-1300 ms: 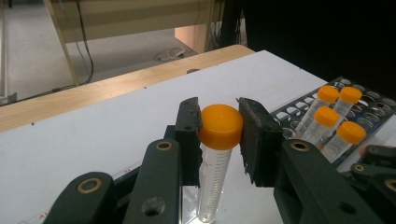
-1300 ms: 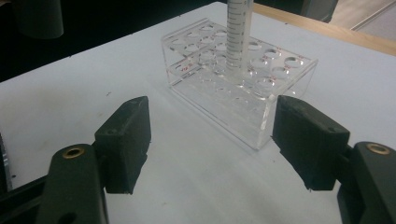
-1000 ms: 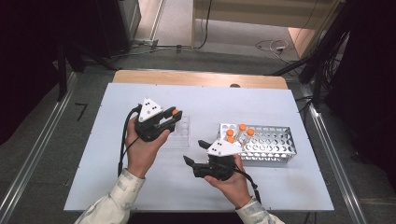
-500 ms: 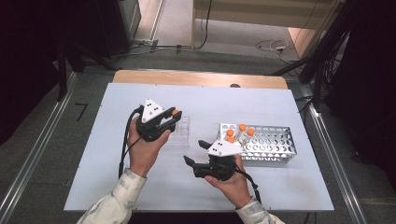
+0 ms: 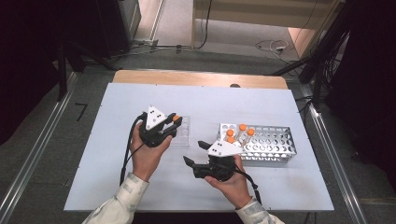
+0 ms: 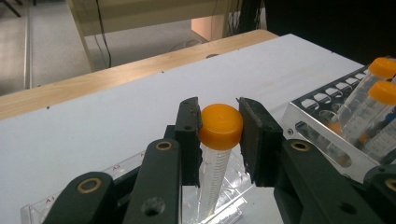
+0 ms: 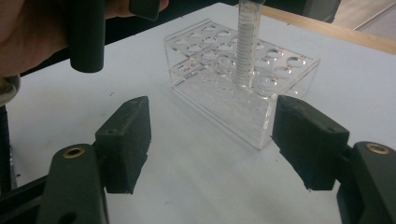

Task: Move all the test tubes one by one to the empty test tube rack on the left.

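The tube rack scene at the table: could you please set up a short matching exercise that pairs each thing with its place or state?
Things:
1. left gripper
2. right gripper
3. clear rack
4. metal rack

States:
A. holds three orange-capped tubes
B. open, with nothing between its fingers
C. shut on the orange cap of a tube
D. a tube is going down into one of its holes

Pairs: 1-C, 2-B, 3-D, 4-A
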Motion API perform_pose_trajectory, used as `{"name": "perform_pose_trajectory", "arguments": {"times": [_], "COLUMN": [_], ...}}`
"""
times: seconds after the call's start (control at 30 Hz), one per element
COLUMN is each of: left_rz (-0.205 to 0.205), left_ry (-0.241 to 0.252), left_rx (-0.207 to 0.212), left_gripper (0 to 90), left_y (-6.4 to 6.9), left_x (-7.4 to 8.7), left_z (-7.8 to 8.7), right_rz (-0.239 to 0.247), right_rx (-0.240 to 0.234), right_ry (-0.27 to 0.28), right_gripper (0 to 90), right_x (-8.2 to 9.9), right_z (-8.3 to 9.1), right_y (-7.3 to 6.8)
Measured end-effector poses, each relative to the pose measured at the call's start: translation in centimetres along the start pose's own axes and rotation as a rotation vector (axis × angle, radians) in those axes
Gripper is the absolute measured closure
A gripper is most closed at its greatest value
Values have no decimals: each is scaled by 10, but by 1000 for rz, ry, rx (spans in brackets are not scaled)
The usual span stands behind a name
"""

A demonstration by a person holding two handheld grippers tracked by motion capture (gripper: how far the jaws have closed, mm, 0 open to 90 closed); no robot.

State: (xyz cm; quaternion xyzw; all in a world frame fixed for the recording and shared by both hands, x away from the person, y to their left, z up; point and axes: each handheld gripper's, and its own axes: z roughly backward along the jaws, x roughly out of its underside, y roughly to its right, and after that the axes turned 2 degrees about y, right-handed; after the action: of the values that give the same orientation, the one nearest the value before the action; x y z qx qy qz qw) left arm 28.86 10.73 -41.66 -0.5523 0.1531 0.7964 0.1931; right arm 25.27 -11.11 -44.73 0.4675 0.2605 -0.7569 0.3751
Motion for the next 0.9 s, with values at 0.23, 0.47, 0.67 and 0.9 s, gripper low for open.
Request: {"name": "perform_pose_trajectory", "arguments": {"times": [0.23, 0.47, 0.67, 0.9], "left_rz": [-6, 3, 25, 45], "left_ry": [-11, -24, -27, -18], "left_rx": [-7, -7, 1, 14], "left_gripper": [699, 699, 691, 662], "left_y": [1, 0, -2, -4], "left_x": [4, 10, 13, 13], "left_z": [-3, -8, -9, -7], "right_rz": [2, 0, 4, 3], "right_rx": [0, -2, -3, -3], "right_ry": [-2, -1, -2, -1], "right_gripper": [270, 270, 270, 270], "right_x": [0, 1, 1, 1], "right_z": [-1, -1, -1, -2], "right_y": [0, 0, 0, 0]}}
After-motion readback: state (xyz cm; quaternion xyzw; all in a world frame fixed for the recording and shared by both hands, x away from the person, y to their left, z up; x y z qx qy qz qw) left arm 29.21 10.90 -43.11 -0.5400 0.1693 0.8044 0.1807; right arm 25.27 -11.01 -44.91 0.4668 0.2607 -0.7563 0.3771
